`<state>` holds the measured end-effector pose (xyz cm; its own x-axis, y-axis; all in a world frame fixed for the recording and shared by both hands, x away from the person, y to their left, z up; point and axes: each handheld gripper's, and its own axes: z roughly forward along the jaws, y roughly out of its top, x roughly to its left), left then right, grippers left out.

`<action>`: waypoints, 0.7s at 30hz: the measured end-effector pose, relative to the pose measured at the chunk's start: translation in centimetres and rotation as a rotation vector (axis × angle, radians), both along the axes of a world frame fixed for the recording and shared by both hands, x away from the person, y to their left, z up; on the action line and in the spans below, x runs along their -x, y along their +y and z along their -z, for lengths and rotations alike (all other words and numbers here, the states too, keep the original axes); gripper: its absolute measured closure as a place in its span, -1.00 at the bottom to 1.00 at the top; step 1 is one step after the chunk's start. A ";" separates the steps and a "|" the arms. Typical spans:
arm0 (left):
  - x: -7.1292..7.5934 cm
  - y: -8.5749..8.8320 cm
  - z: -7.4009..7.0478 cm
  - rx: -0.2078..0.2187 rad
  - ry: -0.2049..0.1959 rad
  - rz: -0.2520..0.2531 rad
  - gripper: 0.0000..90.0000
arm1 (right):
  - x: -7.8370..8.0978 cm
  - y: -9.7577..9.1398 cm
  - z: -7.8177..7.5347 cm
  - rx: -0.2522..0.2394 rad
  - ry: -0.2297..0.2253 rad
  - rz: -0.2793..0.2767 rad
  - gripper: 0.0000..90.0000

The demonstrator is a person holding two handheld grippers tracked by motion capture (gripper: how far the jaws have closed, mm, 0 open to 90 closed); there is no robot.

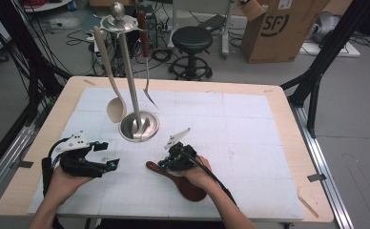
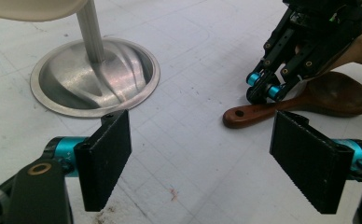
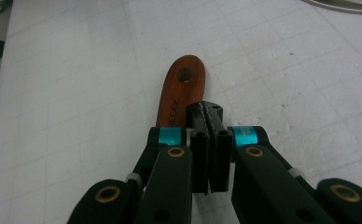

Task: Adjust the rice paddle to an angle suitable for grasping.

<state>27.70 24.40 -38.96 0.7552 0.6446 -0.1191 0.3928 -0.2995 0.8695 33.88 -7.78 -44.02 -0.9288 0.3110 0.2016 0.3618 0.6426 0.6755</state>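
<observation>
Wooden table (image 1: pixel 278 98), white gridded mat (image 1: pixel 240 143) on top. On mat: steel utensil stand base (image 1: pixel 138 126), dark wooden spoon (image 1: pixel 185 183).

In the right gripper view, the right gripper (image 3: pixel 209 140) with its shut jaws covers the brown wooden spoon (image 3: pixel 179 88) from 6 o'clock, leaving its holed handle end; whether the jaws touch it cannot be told. In the high view, the hand (image 1: pixel 200 174) hides the middle of that spoon. In the left gripper view, the pale spoon bowl (image 2: pixel 34 8) is cut off at 12 o'clock, the stand's post (image 2: pixel 91 32) too. The printed word on the handle is half hidden.
</observation>
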 end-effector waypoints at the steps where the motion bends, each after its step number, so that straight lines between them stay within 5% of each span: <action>1: 0.0 0.0 0.0 0.003 -0.001 0.000 -0.53 | 0.0 0.0 -0.1 0.003 -0.002 -0.002 0.98; 14: 0.0 -0.1 0.0 0.006 -0.001 0.002 -0.53 | 0.1 0.9 -0.4 0.017 -0.012 -0.037 0.98; 21: 0.0 0.0 0.0 0.000 -0.005 0.004 -0.53 | 0.7 0.0 -1.4 -0.004 -0.006 0.002 0.90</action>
